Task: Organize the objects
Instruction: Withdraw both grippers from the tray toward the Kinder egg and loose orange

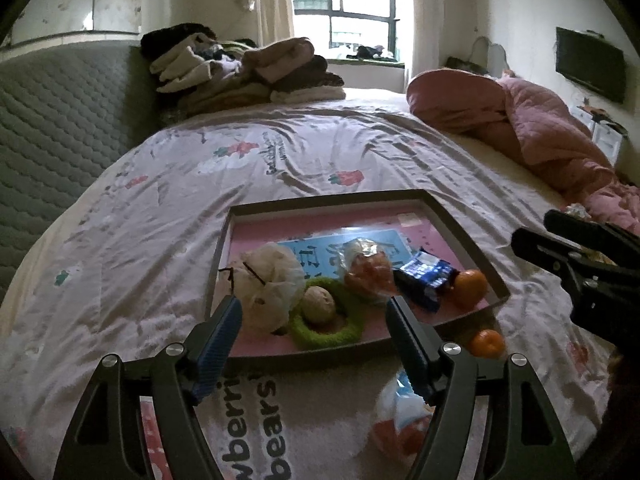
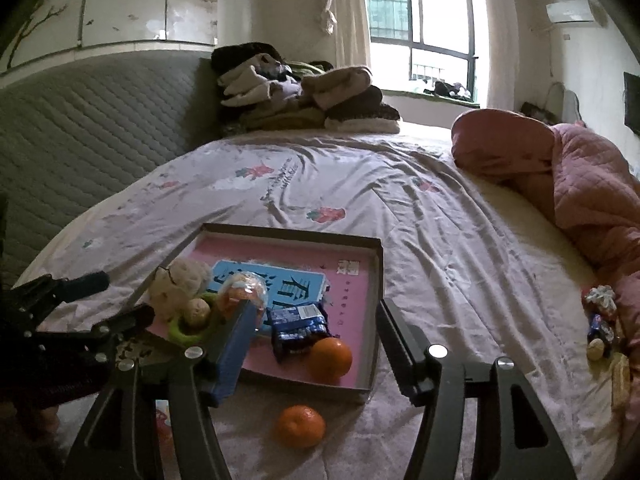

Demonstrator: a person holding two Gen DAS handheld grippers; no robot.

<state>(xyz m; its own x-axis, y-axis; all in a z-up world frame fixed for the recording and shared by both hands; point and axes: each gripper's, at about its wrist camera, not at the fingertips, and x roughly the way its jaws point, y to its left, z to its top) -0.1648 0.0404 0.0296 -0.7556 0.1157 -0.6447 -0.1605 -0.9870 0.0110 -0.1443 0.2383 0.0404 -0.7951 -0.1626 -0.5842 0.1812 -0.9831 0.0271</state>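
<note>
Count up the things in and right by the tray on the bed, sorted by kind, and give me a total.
Oranges: 2, one in the tray, one on the sheet in front of it
Blue snack packs: 1
Clear wrapped snacks: 1
Plush toys: 1
Green rings: 1
Walnuts: 1
Total: 7

Dim room, glaring window, fisheye-warped edges

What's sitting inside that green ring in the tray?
A round beige walnut-like ball rests in the green ring's hole inside the tray. Whatever lies beneath the ball is covered.
</note>
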